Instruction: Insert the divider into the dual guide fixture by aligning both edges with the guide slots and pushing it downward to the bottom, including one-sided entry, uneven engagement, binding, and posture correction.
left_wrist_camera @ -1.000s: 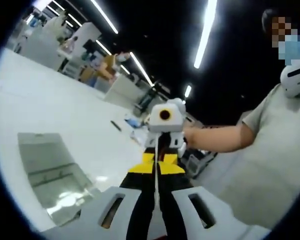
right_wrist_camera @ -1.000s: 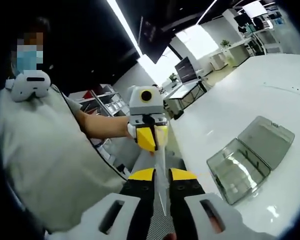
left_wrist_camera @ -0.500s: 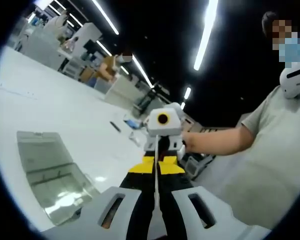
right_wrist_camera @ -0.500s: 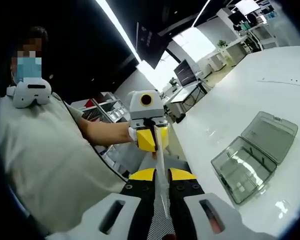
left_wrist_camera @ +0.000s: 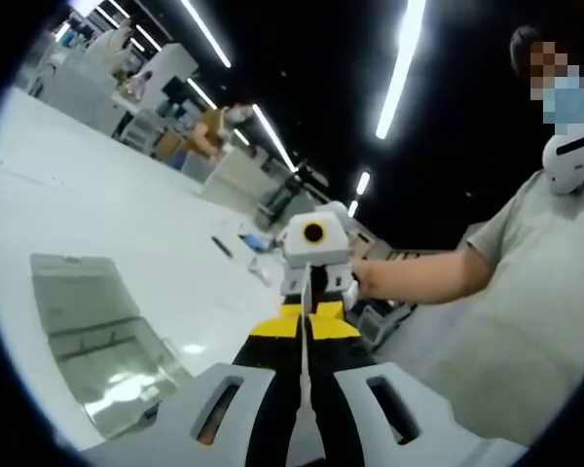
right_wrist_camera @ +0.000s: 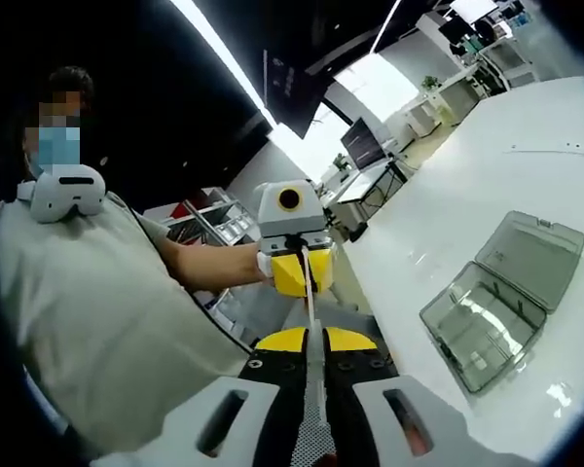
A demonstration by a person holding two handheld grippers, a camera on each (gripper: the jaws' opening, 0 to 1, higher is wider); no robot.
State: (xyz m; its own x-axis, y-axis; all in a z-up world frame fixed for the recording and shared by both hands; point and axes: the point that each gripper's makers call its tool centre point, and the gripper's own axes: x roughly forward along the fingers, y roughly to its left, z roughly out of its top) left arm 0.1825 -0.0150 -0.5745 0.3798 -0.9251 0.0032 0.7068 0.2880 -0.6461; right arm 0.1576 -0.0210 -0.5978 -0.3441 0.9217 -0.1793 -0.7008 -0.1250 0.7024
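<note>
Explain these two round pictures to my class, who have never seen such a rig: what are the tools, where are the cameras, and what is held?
A person holds a pair of hand tongs in each hand, with a camera riding on each. The left tongs and right tongs face each other, both shut on one thin clear divider, seen edge-on between them. On the white table lies an open clear plastic case, lid folded back; the divider is in the air, apart from it.

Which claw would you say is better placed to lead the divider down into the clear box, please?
Probably the left claw: like the right claw, it grips the divider, but the clear box looks nearer its side.
</note>
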